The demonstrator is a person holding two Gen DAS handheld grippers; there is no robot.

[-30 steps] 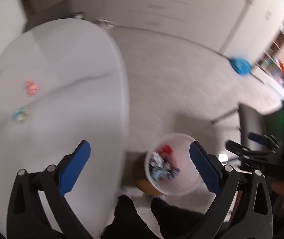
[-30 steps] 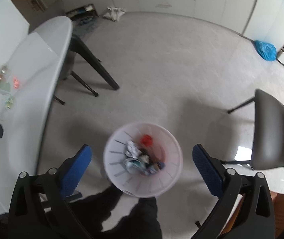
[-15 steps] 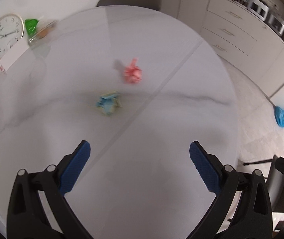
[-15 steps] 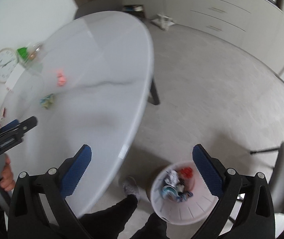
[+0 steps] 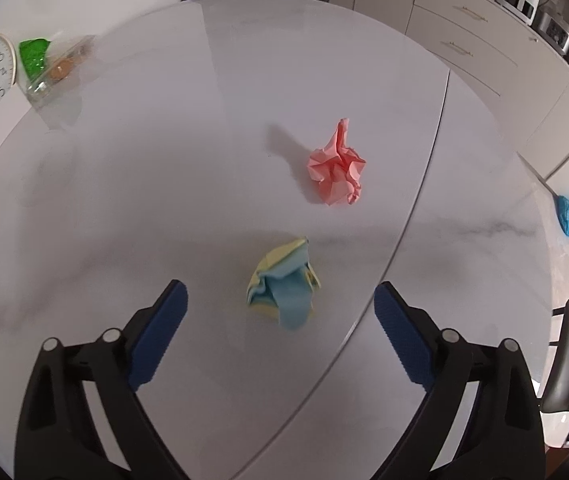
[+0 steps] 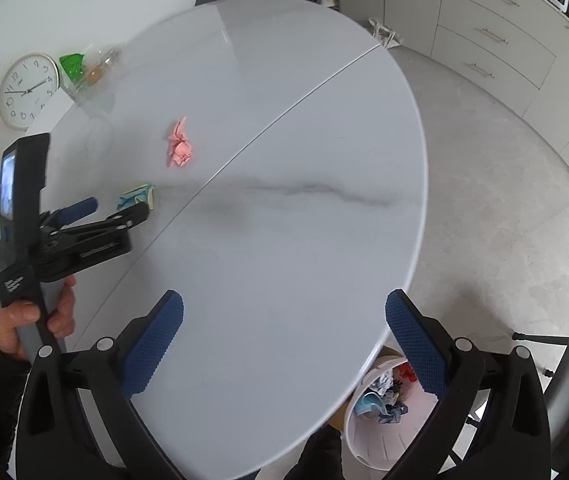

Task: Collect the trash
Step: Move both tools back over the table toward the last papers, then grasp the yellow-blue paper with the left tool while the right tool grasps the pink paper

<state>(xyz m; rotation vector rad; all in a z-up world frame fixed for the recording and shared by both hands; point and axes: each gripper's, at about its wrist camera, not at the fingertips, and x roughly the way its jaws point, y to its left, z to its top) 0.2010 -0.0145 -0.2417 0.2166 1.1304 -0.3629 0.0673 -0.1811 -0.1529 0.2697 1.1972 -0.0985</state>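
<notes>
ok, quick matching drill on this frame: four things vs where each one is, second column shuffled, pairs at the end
Things:
1. pink paper ball
2. blue-yellow paper wad
3. white bin
4. clock

Places:
A. on the floor, partly under the table edge
B. just ahead of the open left gripper
C. against the wall, beside the green wrapper
D. mid-table, farther from the left gripper

Pairs: 1-D, 2-B, 3-A, 4-C

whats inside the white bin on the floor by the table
The white bin holds crumpled trash: a red scrap, white paper and blue pieces. The table edge and the right gripper cover part of it, so the rest is hidden.
</notes>
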